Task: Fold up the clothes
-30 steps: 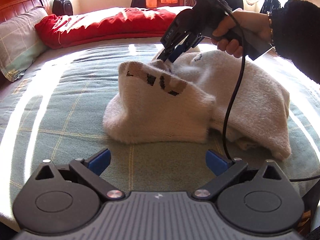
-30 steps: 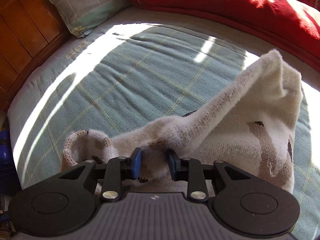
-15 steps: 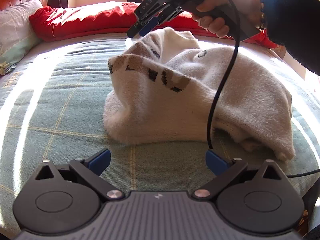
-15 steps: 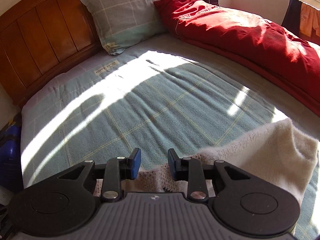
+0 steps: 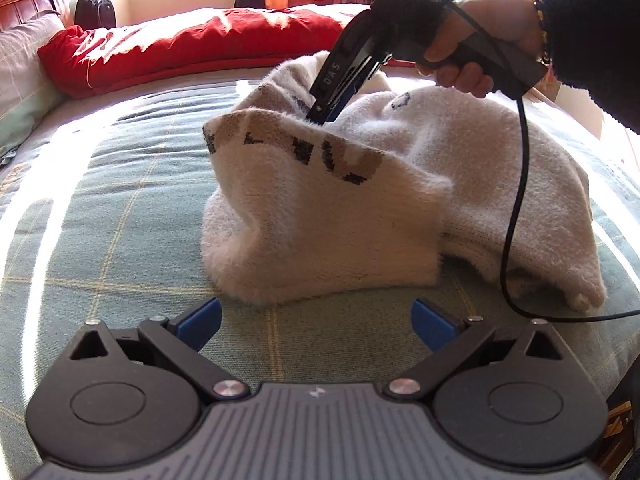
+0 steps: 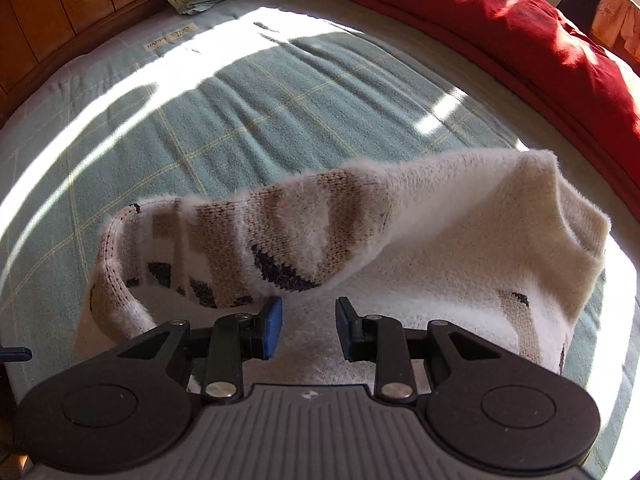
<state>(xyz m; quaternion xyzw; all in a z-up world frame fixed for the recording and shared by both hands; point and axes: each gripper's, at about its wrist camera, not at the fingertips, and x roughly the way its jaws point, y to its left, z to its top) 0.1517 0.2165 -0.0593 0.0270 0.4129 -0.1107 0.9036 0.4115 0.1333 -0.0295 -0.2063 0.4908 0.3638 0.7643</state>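
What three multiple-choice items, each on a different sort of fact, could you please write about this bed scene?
1. Where does the fluffy cream knitted sweater lie?
A. on the wooden headboard
B. on the green checked bedsheet
C. on the floor

2. What colour is the crumpled quilt behind the sweater?
A. red
B. blue
C. yellow

3. How do the jaws of the left gripper stand?
A. shut on the sweater
B. shut on nothing
C. wide open and empty

Answers:
1 B: the sweater is heaped on the sheet.
2 A: the quilt shows red in both views.
3 C: its blue pads stand far apart, with only bedsheet between them.
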